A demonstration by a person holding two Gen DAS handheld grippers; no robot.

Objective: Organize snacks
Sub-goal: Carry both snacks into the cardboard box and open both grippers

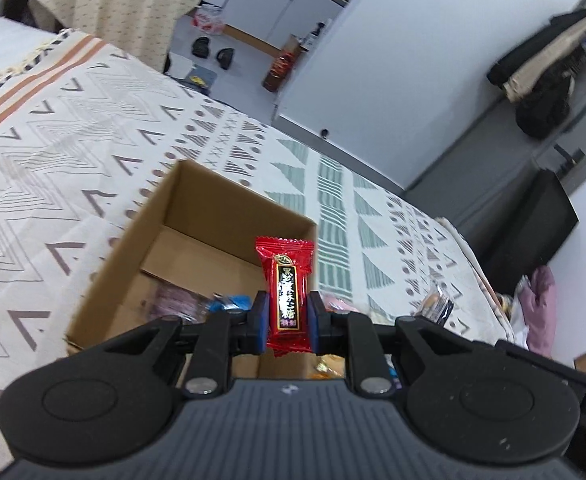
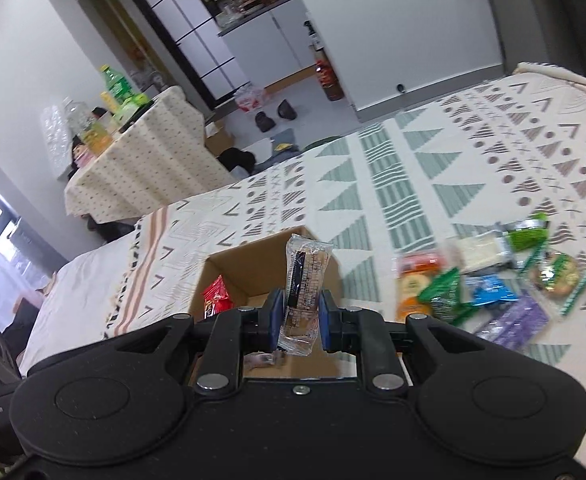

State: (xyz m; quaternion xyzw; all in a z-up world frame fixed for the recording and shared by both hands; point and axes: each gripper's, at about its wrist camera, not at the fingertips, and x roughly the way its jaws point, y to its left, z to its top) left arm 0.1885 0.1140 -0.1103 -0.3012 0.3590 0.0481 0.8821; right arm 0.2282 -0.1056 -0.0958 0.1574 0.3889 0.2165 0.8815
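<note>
One cardboard box (image 1: 141, 240), one red candy (image 1: 285, 288), one clear-wrapped bar (image 2: 305, 280), two grippers.

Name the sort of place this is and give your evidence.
Probably a small lived-in flat: a bed under a patterned bedspread serves as the work surface, shoes lie on the floor, and kitchen cabinets stand beyond.

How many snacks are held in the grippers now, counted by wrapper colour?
Red wrapper: 1, the red candy in the left gripper
Clear wrapper: 1, the brown bar in the right gripper
Total held: 2
</note>
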